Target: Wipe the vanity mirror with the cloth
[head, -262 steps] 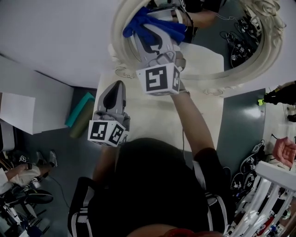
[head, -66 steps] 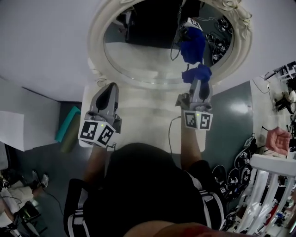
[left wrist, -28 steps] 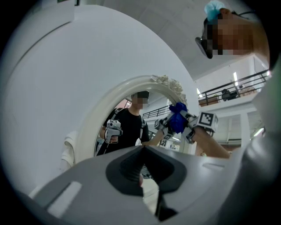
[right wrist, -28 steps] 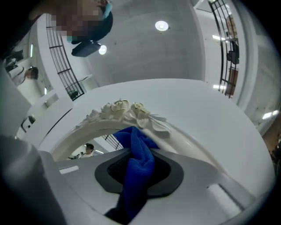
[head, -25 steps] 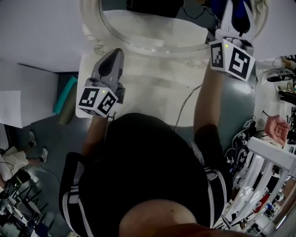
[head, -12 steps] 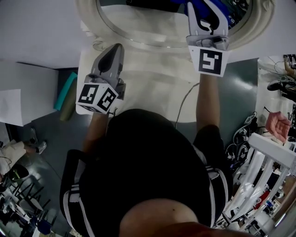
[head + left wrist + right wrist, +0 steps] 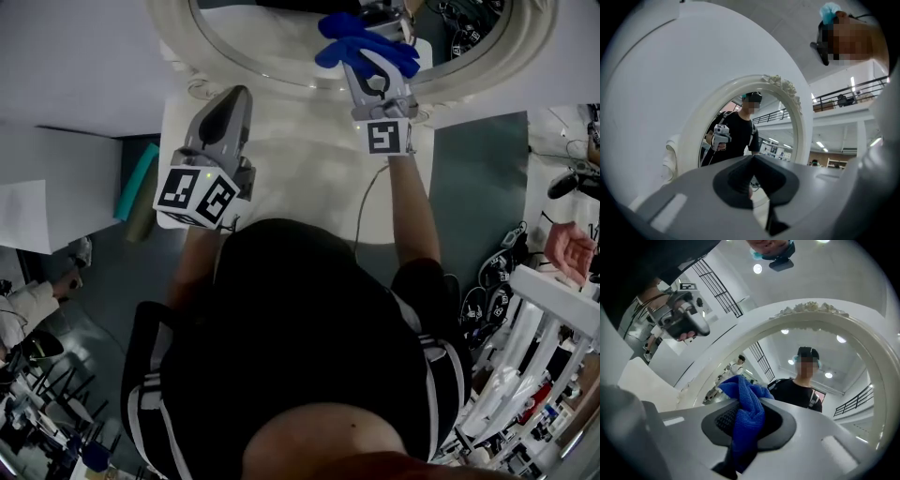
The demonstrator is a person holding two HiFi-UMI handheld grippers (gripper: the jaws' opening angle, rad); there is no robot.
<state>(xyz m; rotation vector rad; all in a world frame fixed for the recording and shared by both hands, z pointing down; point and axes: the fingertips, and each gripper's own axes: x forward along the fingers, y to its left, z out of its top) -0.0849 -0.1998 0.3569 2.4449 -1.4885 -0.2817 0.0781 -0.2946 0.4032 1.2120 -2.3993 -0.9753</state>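
Person seen from above: black short-sleeved shirt (image 7: 300, 328), white stripes on each sleeve (image 7: 155, 375). Left hand-held gripper (image 7: 236, 94) and right hand-held gripper (image 7: 367, 66): grey shells, each ending in a cube of black-and-white square markers. A thin cable (image 7: 357, 220) trails from the right one.

White wall (image 7: 75, 56), dark grey floor (image 7: 478, 206), pale table (image 7: 300, 178), ceiling lights (image 7: 758, 268)
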